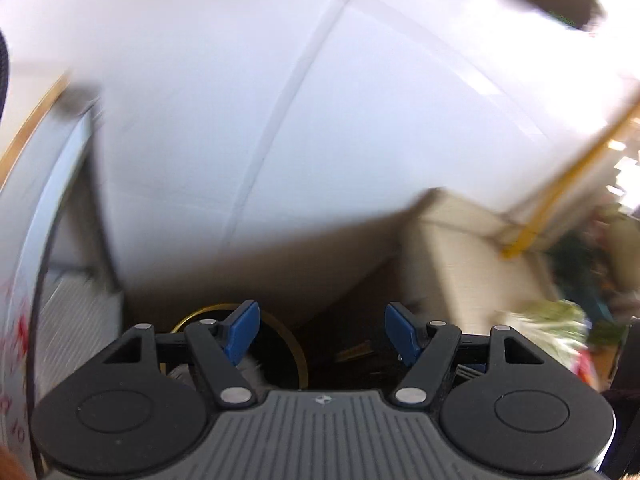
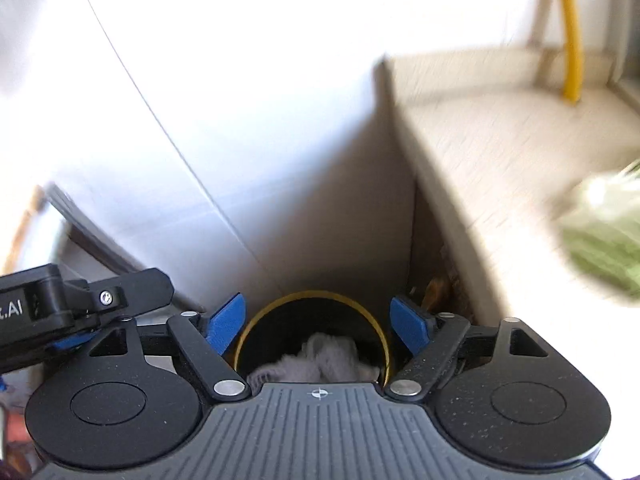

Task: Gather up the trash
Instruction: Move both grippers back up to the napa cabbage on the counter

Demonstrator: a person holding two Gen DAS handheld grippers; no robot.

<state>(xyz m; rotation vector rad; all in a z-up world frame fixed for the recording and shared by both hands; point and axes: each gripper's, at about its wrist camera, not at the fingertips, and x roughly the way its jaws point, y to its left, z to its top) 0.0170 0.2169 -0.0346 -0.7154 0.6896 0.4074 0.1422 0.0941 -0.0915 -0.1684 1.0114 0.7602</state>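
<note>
Hovering over the round trash bin (image 2: 312, 336), my right gripper (image 2: 320, 322) spreads its blue-padded fingers (image 2: 226, 322) wide with nothing between them, one finger to each side of the bin's mouth. Only the right wrist view looks squarely down into it: a black interior ringed by a yellow rim, with crumpled white tissue (image 2: 320, 358) heaped inside against the near wall. The bin stands upright, its long axis vertical and its mouth facing up toward my camera, wedged in the corner where the white wall (image 2: 240, 100) meets the beige counter (image 2: 500, 152). At left of the bin in that view, the black body of my left gripper juts in, just beside my right one.

From the left wrist camera, the bin (image 1: 298, 356) sits off-centre, behind the left finger, so only an arc of its yellow rim and a blur of tissue (image 1: 252, 368) show. My left gripper (image 1: 320, 336) is likewise spread apart and empty. This view alone catches dark floor debris (image 1: 356, 350) to the right of the bin, too blurred to identify. A yellow pipe (image 2: 570, 32) rises beyond the counter, far behind the bin, and a smeared green bundle (image 2: 604, 236) lies on the counter to its right.
</note>
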